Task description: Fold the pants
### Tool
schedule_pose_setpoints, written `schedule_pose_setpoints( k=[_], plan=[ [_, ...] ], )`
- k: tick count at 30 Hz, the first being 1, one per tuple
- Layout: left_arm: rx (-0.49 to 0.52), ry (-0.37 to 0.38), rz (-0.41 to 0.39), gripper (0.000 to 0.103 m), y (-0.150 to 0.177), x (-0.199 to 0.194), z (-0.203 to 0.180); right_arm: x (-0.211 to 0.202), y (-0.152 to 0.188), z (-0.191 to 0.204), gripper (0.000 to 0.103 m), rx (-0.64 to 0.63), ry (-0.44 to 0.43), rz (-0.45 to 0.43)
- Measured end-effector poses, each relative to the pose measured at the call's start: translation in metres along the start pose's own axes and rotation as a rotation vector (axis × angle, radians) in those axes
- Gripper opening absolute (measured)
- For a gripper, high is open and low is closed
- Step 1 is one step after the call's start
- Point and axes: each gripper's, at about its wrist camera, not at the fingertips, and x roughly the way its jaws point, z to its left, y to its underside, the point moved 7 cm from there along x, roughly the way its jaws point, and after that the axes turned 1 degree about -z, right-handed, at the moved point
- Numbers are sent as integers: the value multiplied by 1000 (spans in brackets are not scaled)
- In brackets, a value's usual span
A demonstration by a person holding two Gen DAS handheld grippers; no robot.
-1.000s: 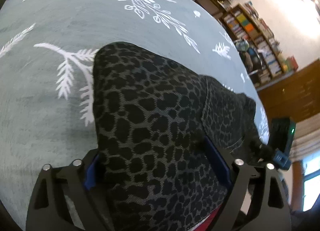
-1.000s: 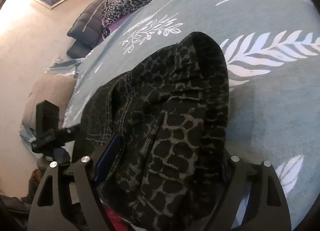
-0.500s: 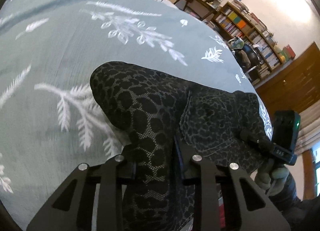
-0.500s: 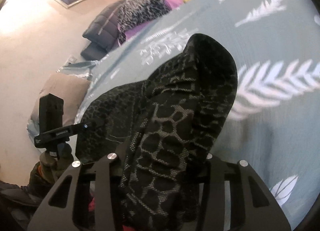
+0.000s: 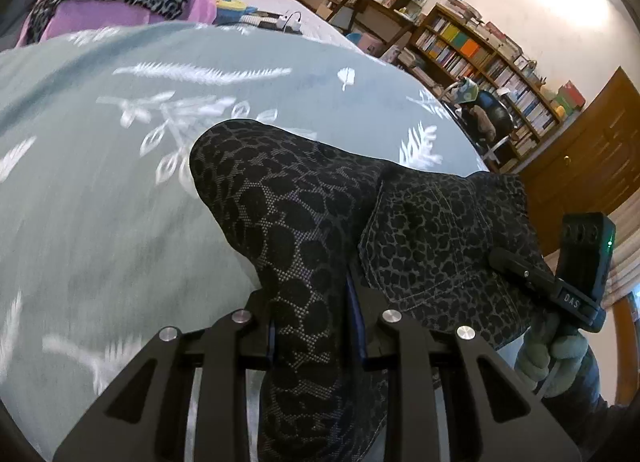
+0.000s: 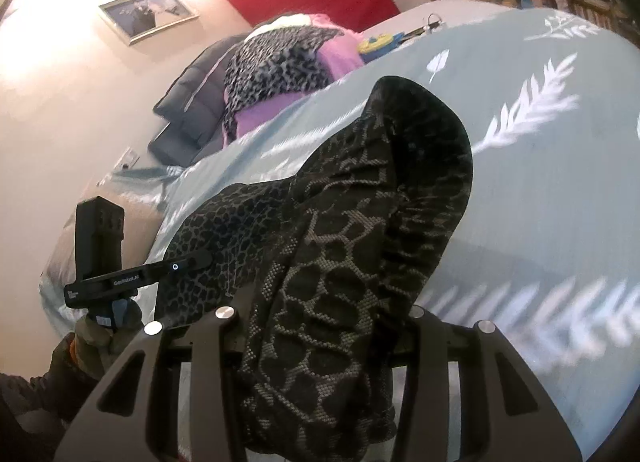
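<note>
1. The left hand-held gripper (image 5: pixel 314 326) is clamped on a bunched fold of the leopard-print pants (image 5: pixel 304 222).
2. The right hand-held gripper (image 6: pixel 320 314) is likewise pinched tight on the same pants (image 6: pixel 360 230), the cloth filling the gap between its fingers.
3. The pants rise from both grippers and stretch away over the bed's teal leaf-print bedspread (image 5: pixel 100 190).
4. Their long axis runs forward from the grippers, ending in a rounded fold.
5. A pink and leopard-print pile (image 6: pixel 288 62) lies at the bed's far end.

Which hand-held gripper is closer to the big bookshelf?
Right. The right hand-held gripper holds the pants on the bookshelf side; the left hand-held gripper holds them on the far side.
</note>
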Motion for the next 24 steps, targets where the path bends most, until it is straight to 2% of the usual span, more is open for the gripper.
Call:
schedule_pose_setpoints(
  k=[8, 13, 17, 20, 24],
  plan=[
    [5, -2, -18, 27, -82, 58, 6, 42, -87, -50, 43, 37, 35, -49],
    [-5, -8, -12, 27, -121, 96, 16, 71, -120, -82, 43, 70, 62, -41],
    [-41, -40, 1, 26, -137, 124, 35, 93, -127, -107, 43, 115, 85, -22],
    [-62, -36, 7, 27, -136, 132, 49, 100, -126, -125, 43, 154, 86, -19],
    [-26, -65, 21, 31, -130, 138, 49, 104, -114, -139, 50, 166, 110, 14]
  ],
)
